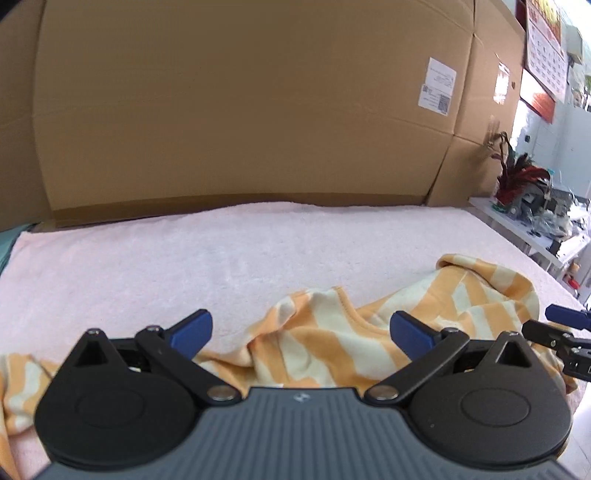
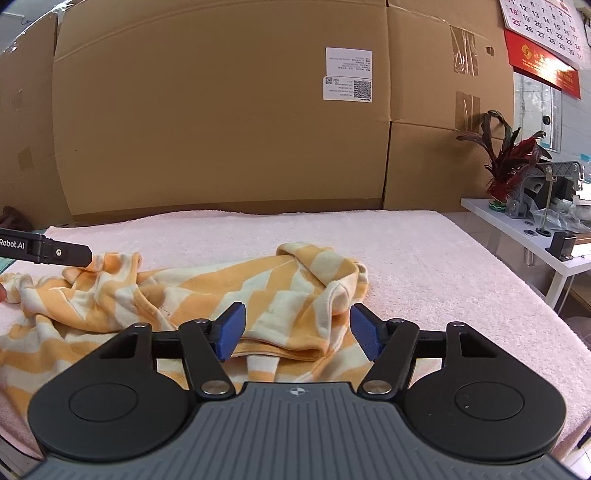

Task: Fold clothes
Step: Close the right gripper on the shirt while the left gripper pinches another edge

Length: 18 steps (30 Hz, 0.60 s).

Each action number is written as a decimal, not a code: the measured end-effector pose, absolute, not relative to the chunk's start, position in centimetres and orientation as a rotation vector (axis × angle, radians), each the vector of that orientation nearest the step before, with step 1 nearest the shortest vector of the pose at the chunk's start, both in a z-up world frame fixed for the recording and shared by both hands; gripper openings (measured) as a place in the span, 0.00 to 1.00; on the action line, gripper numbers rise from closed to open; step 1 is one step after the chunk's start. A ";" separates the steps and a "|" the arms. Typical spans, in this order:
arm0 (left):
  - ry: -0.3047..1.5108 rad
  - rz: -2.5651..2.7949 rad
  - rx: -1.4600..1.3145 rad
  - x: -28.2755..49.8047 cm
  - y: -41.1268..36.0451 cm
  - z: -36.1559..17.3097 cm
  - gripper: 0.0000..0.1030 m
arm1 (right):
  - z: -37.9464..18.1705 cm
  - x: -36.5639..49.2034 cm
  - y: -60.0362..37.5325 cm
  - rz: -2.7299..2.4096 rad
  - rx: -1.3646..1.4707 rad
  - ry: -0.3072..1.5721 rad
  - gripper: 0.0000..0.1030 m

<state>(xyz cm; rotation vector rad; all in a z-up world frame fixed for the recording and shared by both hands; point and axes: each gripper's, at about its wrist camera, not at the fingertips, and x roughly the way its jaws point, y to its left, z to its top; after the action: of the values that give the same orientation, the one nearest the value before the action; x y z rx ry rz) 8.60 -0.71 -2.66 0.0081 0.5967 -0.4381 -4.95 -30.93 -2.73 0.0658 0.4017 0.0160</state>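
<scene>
An orange and cream striped garment [image 1: 325, 343] lies crumpled on a pink towel-covered table [image 1: 184, 251]. It also shows in the right wrist view [image 2: 229, 284]. My left gripper [image 1: 301, 328] is open just above the garment's near edge, with cloth between and below the blue pads [image 1: 192, 330]. My right gripper [image 2: 297, 332] is open over the garment's right part, near a folded hem. The right gripper's tip shows at the right edge of the left wrist view [image 1: 565, 332]. The left gripper's finger shows at the left of the right wrist view [image 2: 44, 251].
A large cardboard wall [image 2: 221, 110] stands behind the table. A white side table [image 2: 535, 240] with a red-leaved plant [image 2: 513, 162] and grey hardware stands at the right. A calendar [image 2: 543, 33] hangs on the wall.
</scene>
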 end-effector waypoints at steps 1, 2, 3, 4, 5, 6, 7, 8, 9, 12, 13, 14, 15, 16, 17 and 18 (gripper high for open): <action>0.611 -0.467 0.007 9.1 -0.8 -2.8 0.99 | -2.8 -4.9 -31.1 0.012 0.067 0.404 0.65; 0.627 -0.481 0.004 9.6 -0.9 -3.0 0.99 | -2.9 -4.8 -31.2 0.008 0.069 0.408 0.65; 0.642 -0.494 -0.001 10.1 -1.0 -3.3 0.99 | -3.0 -4.7 -31.4 0.004 0.074 0.412 0.65; 0.654 -0.501 -0.005 10.4 -1.1 -3.5 0.98 | -3.1 -4.6 -31.6 -0.001 0.082 0.418 0.64; 0.665 -0.508 -0.010 10.7 -1.2 -3.8 0.93 | -3.2 -4.5 -31.8 -0.001 0.095 0.424 0.62; 0.677 -0.517 -0.016 11.0 -1.3 -4.2 0.89 | -3.3 -4.3 -32.1 0.004 0.111 0.431 0.54; 0.688 -0.528 -0.026 11.2 -1.3 -4.5 0.81 | -3.4 -4.2 -32.4 0.012 0.128 0.439 0.42; 0.696 -0.535 -0.037 11.3 -1.3 -4.8 0.72 | -3.5 -4.0 -32.7 0.020 0.144 0.448 0.39; 0.701 -0.538 -0.041 11.4 -1.1 -5.0 0.69 | -3.6 -3.8 -32.9 0.026 0.158 0.455 0.34; 0.682 -0.547 -0.045 11.0 -0.7 -5.3 0.69 | -3.7 -3.5 -33.1 0.046 0.177 0.456 0.32; 0.675 -0.549 -0.048 10.9 -0.6 -5.3 0.66 | -3.7 -3.5 -33.1 0.053 0.177 0.453 0.32; 0.670 -0.545 -0.047 10.9 -0.4 -5.3 0.58 | -3.7 -3.4 -33.0 0.057 0.173 0.452 0.32; 0.665 -0.535 -0.045 10.8 -0.4 -5.4 0.53 | -3.8 -3.3 -32.9 0.058 0.163 0.450 0.32; 0.659 -0.524 -0.046 10.8 -0.2 -5.4 0.40 | -3.8 -3.1 -32.8 0.059 0.158 0.449 0.30; 0.653 -0.514 -0.049 10.7 0.0 -5.4 0.23 | -3.8 -3.0 -32.7 0.060 0.159 0.448 0.28; 0.649 -0.510 -0.064 10.7 0.2 -5.4 0.15 | -3.8 -2.9 -32.8 0.062 0.163 0.447 0.24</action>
<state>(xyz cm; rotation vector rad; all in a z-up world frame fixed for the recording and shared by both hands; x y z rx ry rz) 10.71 0.24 -5.41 -0.0643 0.6492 -0.5103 -2.91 -32.76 -3.76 0.1628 0.4471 0.0625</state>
